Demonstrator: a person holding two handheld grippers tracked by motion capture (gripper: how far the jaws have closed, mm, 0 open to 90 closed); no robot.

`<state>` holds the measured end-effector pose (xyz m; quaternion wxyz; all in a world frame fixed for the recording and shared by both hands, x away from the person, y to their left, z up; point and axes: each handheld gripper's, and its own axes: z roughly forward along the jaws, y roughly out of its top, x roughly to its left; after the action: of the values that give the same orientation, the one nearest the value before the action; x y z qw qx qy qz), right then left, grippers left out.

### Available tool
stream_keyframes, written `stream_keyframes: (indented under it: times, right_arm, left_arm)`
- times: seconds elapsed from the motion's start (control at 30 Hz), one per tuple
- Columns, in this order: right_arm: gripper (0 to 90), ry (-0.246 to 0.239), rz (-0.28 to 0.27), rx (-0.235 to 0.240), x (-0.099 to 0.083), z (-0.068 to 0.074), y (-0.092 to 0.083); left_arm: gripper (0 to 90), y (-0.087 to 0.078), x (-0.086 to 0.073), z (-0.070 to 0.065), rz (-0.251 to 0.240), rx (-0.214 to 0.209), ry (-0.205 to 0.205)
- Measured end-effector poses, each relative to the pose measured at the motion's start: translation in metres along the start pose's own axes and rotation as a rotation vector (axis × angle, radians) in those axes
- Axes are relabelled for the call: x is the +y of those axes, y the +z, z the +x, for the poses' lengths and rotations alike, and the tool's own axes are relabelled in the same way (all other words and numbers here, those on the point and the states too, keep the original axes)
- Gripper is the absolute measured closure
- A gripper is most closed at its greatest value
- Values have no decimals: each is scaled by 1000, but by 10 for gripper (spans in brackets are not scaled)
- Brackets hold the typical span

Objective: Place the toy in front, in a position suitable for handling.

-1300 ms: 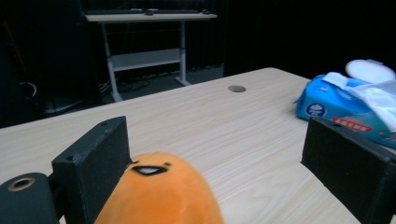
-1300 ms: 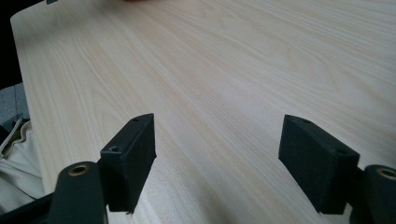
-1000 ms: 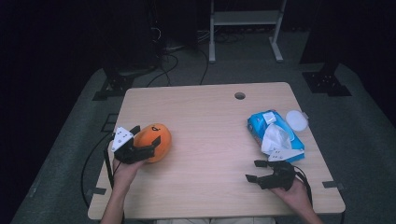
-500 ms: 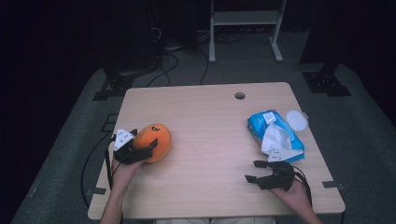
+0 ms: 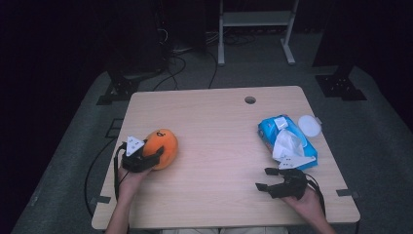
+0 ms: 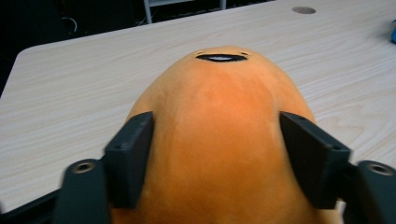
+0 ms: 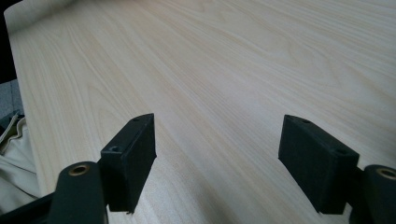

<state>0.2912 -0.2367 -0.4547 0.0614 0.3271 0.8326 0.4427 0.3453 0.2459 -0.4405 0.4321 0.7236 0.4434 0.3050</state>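
Here my left gripper (image 5: 152, 157) sat near the left edge of the table (image 5: 214, 122), with the orange plush toy (image 5: 161, 147) lodged between its 2 jaws. My jaws had just been closing on it, and in the left gripper view the 2 black pads (image 6: 130, 158) pressed into the orange plush toy (image 6: 223, 140) on either flank, so I judged that I had it gripped, though softly, since the fabric bulged above the pads rather than crushing. The toy lay on the tabletop, well clear of the front edge, and its long axis ran straight away from my fingers along the line of the gripper: the fat end was toward my palm and the small stitched mouth (image 6: 221, 57) pointed off toward the far edge. That mattered most for whatever came after, because my hold crossed the short width near the back of the body and not at its middle, so I thought the nose end might droop if I lifted. My right gripper (image 5: 269, 179) rested near the front right corner with its jaws wide apart and nothing between them, just bare wood showing past them in the right gripper view. It was well apart from the toy, beside the blue wipes pack (image 5: 287, 141), so my left hand was plainly the nearer 1.
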Motion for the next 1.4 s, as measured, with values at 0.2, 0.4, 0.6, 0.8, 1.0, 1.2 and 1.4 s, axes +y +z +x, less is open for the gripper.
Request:
stream_keyframes:
  times: [0.2,0.4,0.6,0.8,1.0,1.2,1.4]
  right_arm:
    - [263,1,-9,-1,0,-1,-2]
    - [263,-1,-23,-1,0,-1,-6]
    - [263,-1,-26,-1,0,-2,-7]
    - [263,0,-22,2,0,-2,-5]
    - [263,3,-28,-4,0,-4,-7]
    - [263,13,-37,-13,0,-6,-11]
    - [263,18,-41,-19,0,-7,-13]
  left_arm:
    - [439,-1,0,-2,-6,5,5]
    - [507,-6,2,3,-28,-15,-54]
    - [536,-12,2,10,-65,-37,-131]
    - [547,-16,7,7,-103,-63,-158]
    - [547,-22,19,-7,-165,-129,-174]
    - [547,-24,34,-32,-193,-201,-125]
    - [547,-17,37,-59,-184,-272,-85]
